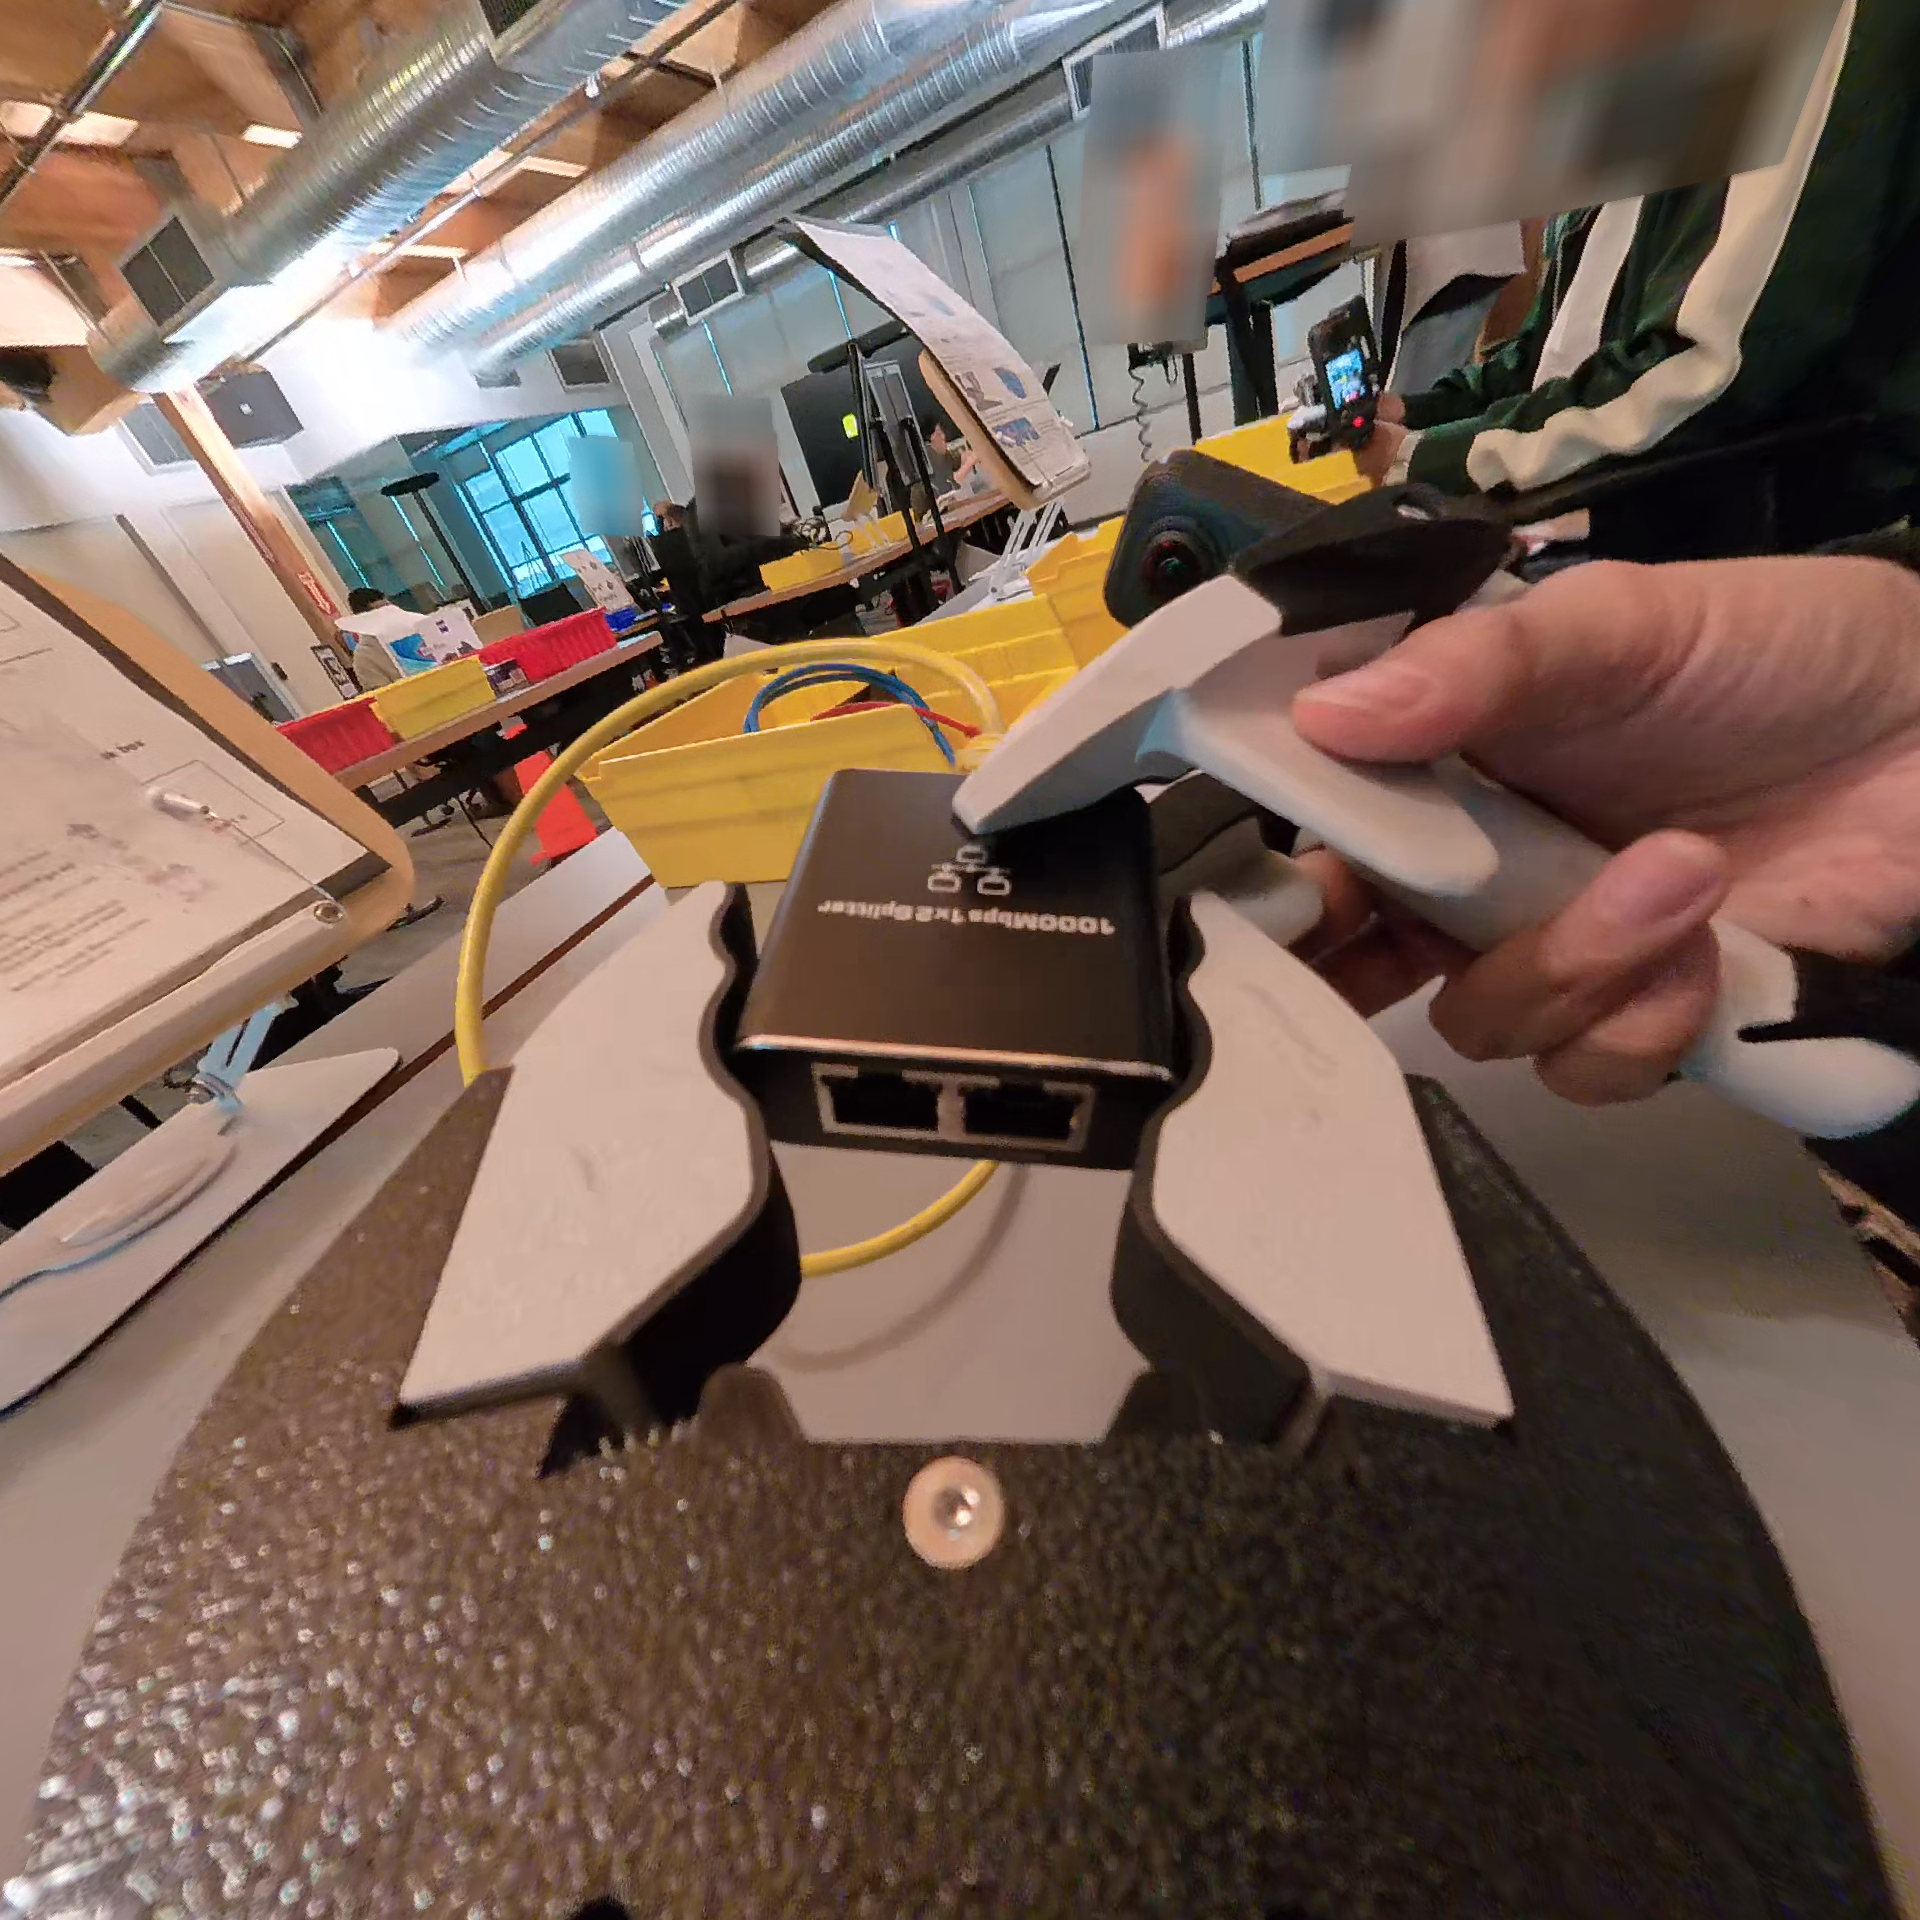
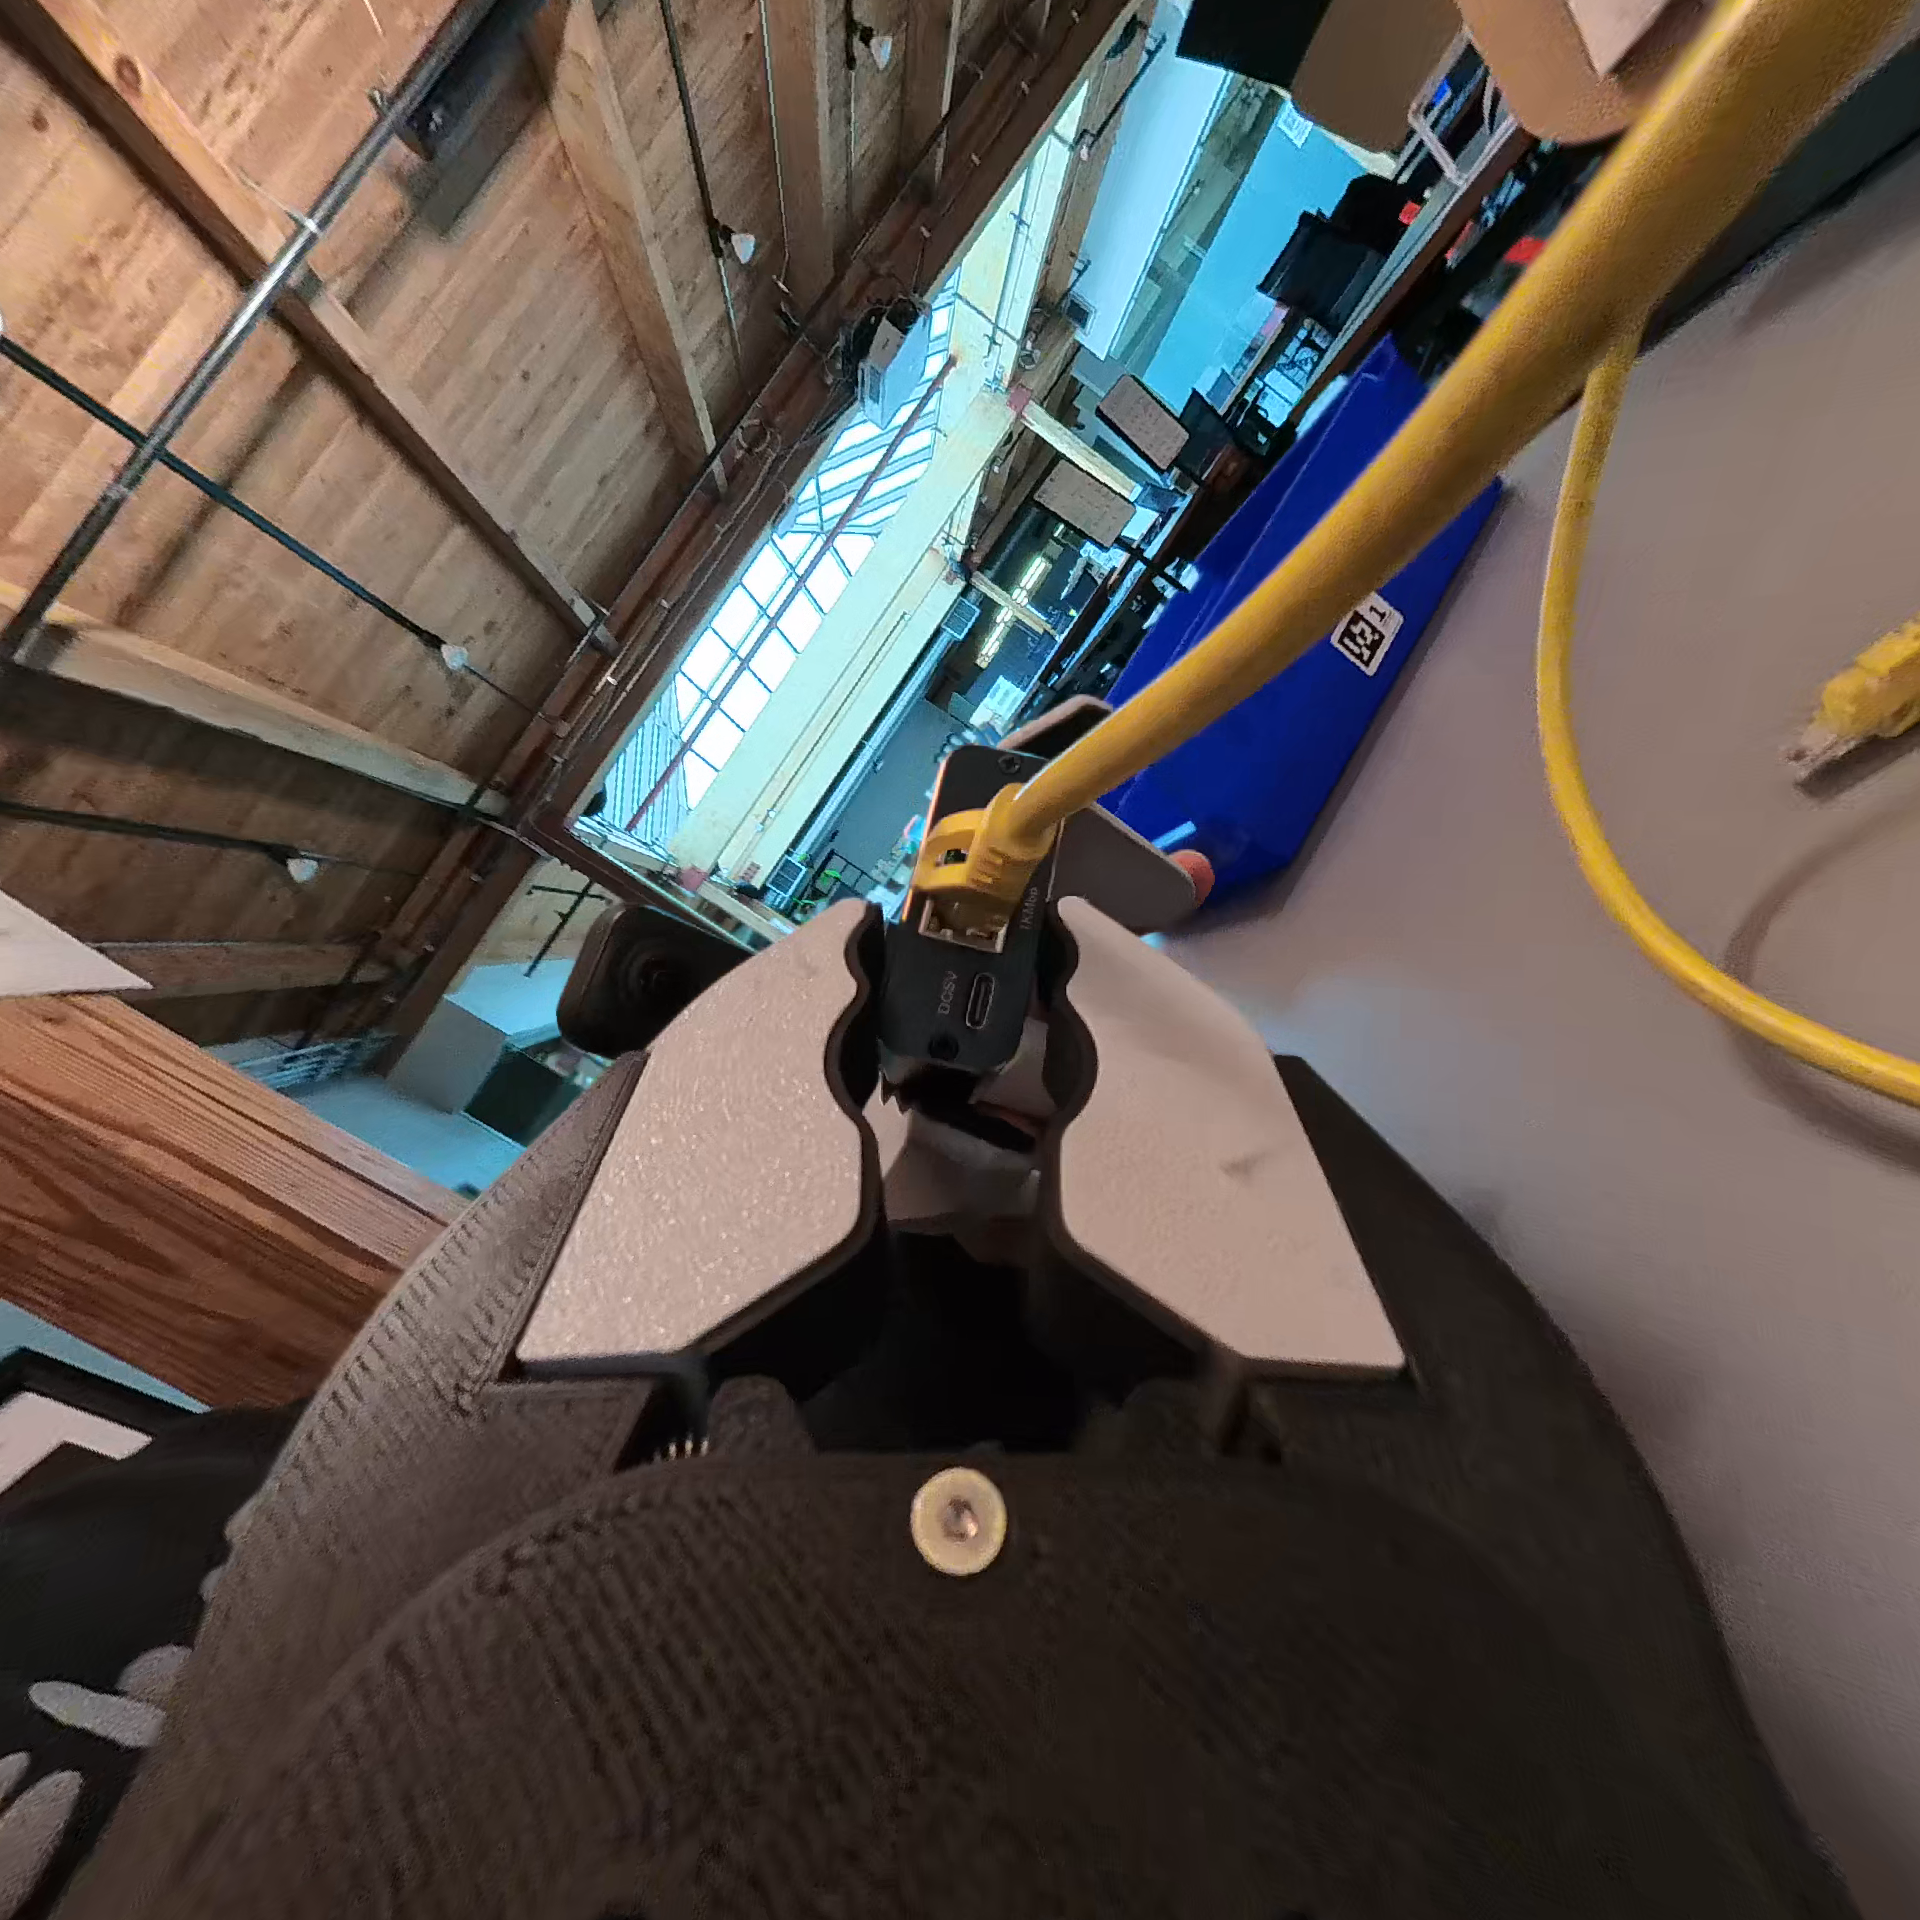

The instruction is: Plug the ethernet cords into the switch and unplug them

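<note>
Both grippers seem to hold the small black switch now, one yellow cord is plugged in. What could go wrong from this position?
1. Both the left gripper and right gripper clamp the switch; pulling in different directions could twist it loose.
2. The plugged yellow cord rises in a loop; a snag could strain its plug.
3. The two front ports face the left gripper's body, leaving little room for inserting another plug.

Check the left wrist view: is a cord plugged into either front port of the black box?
No. Both front ports of the black box are empty and dark.
</note>
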The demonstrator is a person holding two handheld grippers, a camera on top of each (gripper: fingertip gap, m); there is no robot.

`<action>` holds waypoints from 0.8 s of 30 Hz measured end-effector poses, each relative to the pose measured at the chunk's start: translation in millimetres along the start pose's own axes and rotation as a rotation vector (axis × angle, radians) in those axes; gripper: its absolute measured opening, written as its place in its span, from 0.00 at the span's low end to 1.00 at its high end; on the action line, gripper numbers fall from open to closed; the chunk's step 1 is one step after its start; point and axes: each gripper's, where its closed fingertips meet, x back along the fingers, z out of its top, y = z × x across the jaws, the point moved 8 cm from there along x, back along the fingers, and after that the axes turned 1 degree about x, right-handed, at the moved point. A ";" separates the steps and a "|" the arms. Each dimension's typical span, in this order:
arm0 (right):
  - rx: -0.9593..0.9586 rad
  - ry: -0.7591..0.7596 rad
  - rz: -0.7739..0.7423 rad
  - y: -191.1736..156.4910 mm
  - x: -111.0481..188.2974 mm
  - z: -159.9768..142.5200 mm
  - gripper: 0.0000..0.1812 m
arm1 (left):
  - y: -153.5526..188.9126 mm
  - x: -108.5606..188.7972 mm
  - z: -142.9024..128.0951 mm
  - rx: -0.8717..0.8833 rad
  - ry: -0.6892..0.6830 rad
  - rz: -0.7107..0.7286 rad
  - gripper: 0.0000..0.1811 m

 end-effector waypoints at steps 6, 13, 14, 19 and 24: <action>0.038 0.085 -0.035 0.3 7.7 9.6 0.20 | -5.8 3.3 0.8 0.019 0.026 0.038 0.41; -0.054 0.148 0.010 2.8 8.2 7.5 0.09 | -7.0 4.3 0.6 0.002 0.028 0.050 0.41; -0.058 0.160 0.010 3.1 8.4 7.7 0.08 | -6.6 3.8 0.5 -0.004 0.022 0.054 0.41; -0.055 0.191 -0.031 4.4 8.0 6.6 0.08 | -5.6 1.9 -0.7 -0.041 -0.005 0.080 0.41; -0.104 0.244 -0.029 9.4 7.2 4.7 0.08 | -4.8 -0.7 -2.0 -0.065 -0.035 0.116 0.41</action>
